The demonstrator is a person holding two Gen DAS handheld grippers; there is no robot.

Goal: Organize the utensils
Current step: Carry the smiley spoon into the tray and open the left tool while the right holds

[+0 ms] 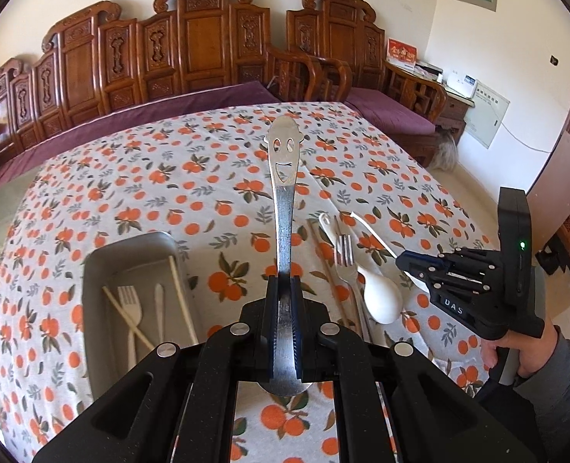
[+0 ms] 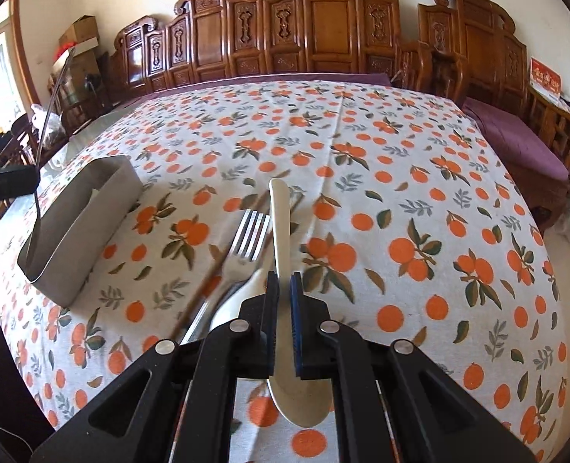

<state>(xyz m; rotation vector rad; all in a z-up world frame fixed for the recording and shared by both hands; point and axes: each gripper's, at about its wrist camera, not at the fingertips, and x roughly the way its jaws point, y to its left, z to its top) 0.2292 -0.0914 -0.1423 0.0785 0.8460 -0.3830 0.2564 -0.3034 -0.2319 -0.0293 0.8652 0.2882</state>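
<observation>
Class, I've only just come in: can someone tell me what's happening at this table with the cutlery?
A person is sorting utensils with a handheld gripper in each hand. The left gripper is shut on a steel spoon with a smiley-face handle, held near the grey rectangular metal tray, which holds pale chopsticks, a fork and a knife. The right gripper is shut on a cream plastic spoon. A steel fork, a white ladle-shaped spoon and brown chopsticks lie on the orange-patterned tablecloth.

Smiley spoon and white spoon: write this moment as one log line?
left gripper: holds smiley spoon | right gripper: holds white spoon | tray: partly filled
</observation>
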